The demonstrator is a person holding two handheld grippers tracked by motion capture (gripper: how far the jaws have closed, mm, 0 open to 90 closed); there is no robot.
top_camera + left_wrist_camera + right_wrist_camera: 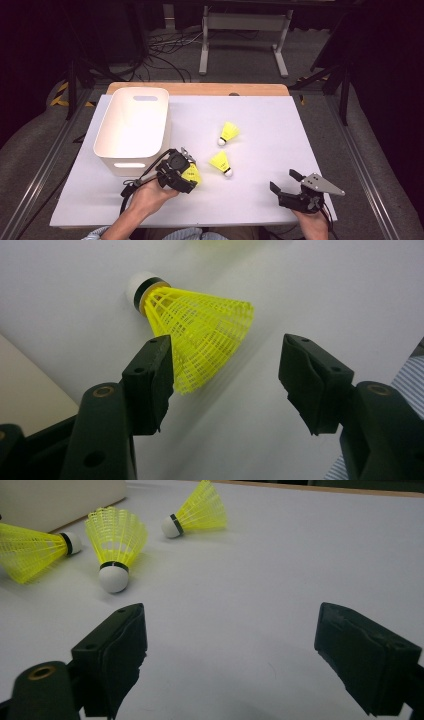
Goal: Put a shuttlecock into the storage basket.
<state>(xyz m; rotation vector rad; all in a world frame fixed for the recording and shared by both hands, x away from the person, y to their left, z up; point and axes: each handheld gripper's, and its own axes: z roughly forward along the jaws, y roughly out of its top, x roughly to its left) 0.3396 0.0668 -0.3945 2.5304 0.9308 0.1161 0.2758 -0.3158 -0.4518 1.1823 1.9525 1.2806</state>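
One shuttlecock (200,337) lies just ahead of the left tool (227,385), between its open jaws

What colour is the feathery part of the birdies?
Bright yellow skirt, clearest in the left gripper view.

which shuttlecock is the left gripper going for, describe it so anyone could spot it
Start at the white bin on the table's left side. Just off its near right corner, the left gripper hovers with open jaws over a yellow shuttlecock. Unlike the two others lying in the open, this one sits at those jaws.
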